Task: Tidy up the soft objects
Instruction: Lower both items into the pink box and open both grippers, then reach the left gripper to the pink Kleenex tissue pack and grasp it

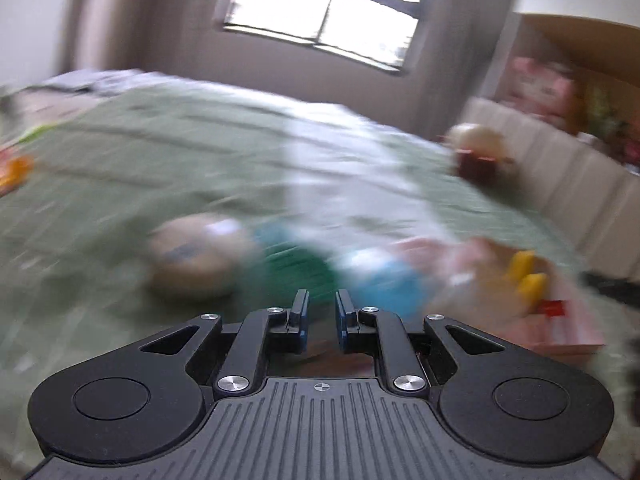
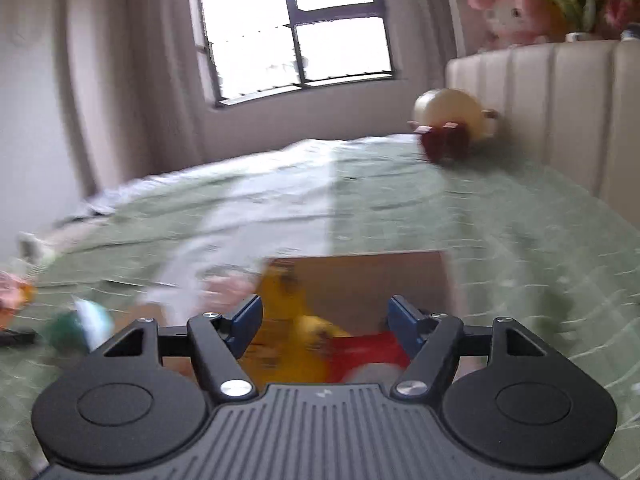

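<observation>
Both views are motion-blurred. In the left wrist view, my left gripper has its jaws nearly closed with a narrow gap and nothing between them. Ahead on the green bedspread lie a tan round plush, a green and blue soft toy and a pink box holding yellow toys. In the right wrist view, my right gripper is open above a cardboard box with a yellow plush and a red soft item inside.
A cream round plush with a dark red part sits by the padded headboard. A pink plush rests on the shelf above. An orange toy lies at the far left of the bed. A window is behind.
</observation>
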Available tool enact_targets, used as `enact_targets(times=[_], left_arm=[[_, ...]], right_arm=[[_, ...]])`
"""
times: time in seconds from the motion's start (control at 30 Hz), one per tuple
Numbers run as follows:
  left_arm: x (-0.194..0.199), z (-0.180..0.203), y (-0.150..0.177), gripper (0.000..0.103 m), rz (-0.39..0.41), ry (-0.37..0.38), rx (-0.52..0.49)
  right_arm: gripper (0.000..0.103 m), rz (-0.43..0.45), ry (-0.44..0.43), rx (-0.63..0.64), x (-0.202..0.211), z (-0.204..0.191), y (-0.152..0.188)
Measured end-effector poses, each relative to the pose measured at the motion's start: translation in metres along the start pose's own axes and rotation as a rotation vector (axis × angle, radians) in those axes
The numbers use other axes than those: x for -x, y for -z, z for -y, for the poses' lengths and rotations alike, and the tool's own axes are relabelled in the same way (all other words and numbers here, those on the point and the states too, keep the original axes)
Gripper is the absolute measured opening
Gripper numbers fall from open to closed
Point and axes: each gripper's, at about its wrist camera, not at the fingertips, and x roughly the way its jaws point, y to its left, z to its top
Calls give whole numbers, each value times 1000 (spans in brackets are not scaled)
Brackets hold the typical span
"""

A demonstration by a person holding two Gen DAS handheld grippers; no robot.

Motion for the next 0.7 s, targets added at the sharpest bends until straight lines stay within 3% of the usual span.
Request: enact_targets(times=[0.13, 0.27, 0.43, 0.57, 0.6, 0.7], left_arm=[[6, -49, 26, 15, -42, -51, 114], [14, -68, 41, 15, -69, -23, 143], [22, -71, 53, 15, -96, 38, 100], [29, -76, 57, 15, -93, 69, 126], [30, -75, 58, 15, -90, 75, 133], [30, -69, 56, 15, -86, 102, 132]], right_arm=[[70, 6, -80, 214, 14, -59, 20], [70, -90, -197, 373, 6, -118, 55], [70, -194, -219, 417, -28, -156, 86], [72, -256, -205, 401, -43, -170, 99], [72, -260, -228, 396, -37, -174, 103], [71, -295, -424, 422, -11, -194, 110]])
